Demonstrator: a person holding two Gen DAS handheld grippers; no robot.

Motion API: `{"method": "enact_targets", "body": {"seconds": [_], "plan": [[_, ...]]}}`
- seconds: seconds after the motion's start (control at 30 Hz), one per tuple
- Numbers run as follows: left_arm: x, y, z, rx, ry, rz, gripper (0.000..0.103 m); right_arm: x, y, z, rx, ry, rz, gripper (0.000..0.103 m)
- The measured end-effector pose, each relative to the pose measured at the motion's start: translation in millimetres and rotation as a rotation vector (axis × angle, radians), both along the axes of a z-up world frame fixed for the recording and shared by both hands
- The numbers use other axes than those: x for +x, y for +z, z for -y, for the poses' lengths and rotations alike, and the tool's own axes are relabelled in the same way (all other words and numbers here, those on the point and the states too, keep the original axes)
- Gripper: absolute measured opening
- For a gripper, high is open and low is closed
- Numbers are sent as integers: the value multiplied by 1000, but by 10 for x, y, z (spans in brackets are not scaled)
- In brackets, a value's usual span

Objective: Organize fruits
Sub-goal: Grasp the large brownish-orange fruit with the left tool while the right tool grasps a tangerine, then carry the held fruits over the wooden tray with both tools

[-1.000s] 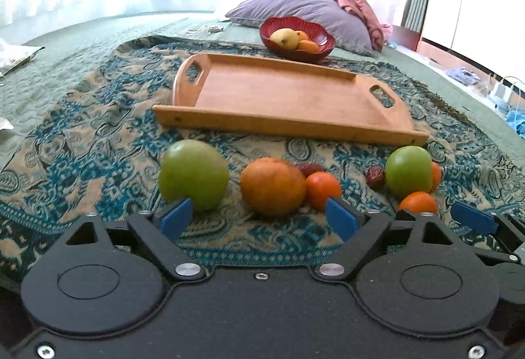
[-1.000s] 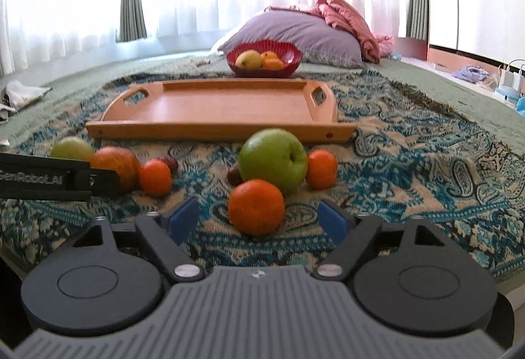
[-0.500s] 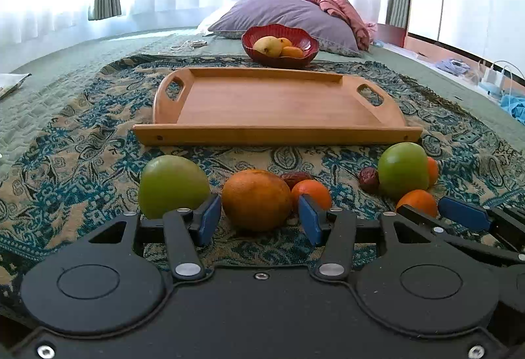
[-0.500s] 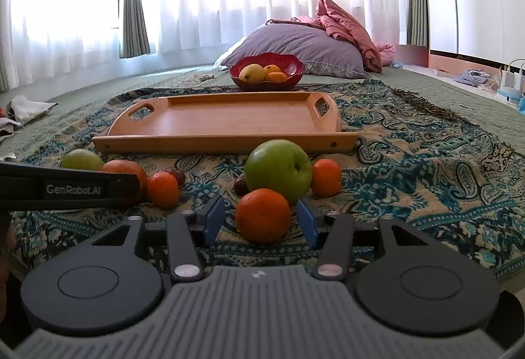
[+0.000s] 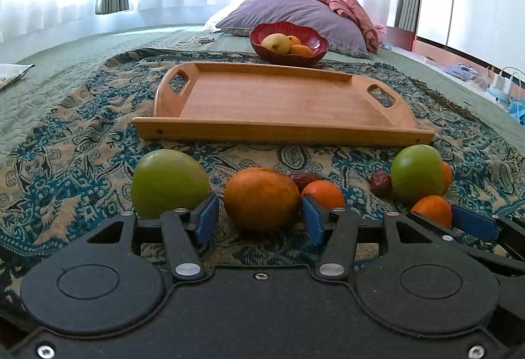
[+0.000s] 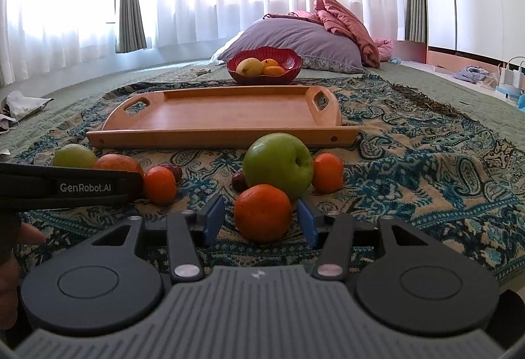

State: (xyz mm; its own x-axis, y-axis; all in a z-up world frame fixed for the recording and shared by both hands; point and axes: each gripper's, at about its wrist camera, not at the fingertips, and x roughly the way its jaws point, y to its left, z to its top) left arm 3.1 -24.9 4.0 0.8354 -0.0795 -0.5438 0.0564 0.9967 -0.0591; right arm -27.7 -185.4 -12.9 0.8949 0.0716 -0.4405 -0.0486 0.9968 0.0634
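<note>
In the left wrist view my left gripper (image 5: 259,221) has its blue pads on either side of a large orange (image 5: 261,198) lying on the patterned cloth, close to it but with small gaps. A green apple (image 5: 169,183) lies to its left, a small tangerine (image 5: 323,193) to its right. In the right wrist view my right gripper (image 6: 261,222) flanks a tangerine (image 6: 262,217) the same way, with gaps at both pads. A green apple (image 6: 279,165) sits just behind it. The empty wooden tray (image 6: 226,113) lies beyond the fruit.
A red bowl (image 6: 264,72) with yellow and orange fruit stands behind the tray, before a purple pillow (image 6: 295,37). Another tangerine (image 6: 327,172) and dark dates (image 6: 239,180) lie among the fruit. The left gripper's body (image 6: 69,186) crosses the right view's left side.
Both grippers have narrowed from wide open until their pads flank the fruit, the left around the large orange, the right around the tangerine. Both views have tilted up slightly.
</note>
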Motion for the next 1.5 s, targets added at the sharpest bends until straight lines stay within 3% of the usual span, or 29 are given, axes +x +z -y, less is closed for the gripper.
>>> {"method": "enact_targets", "body": {"seconds": [0.8, 1.03, 1.5], "plan": [[56, -105, 19, 12, 0, 24, 53, 94, -59, -71, -18, -14, -15, 56], [21, -71, 71, 51, 3, 40, 49, 99, -49, -64, -30, -29, -23, 45], [-85, 297, 79, 57, -8, 110, 49, 56, 179, -38, -22, -18, 25, 43]]}}
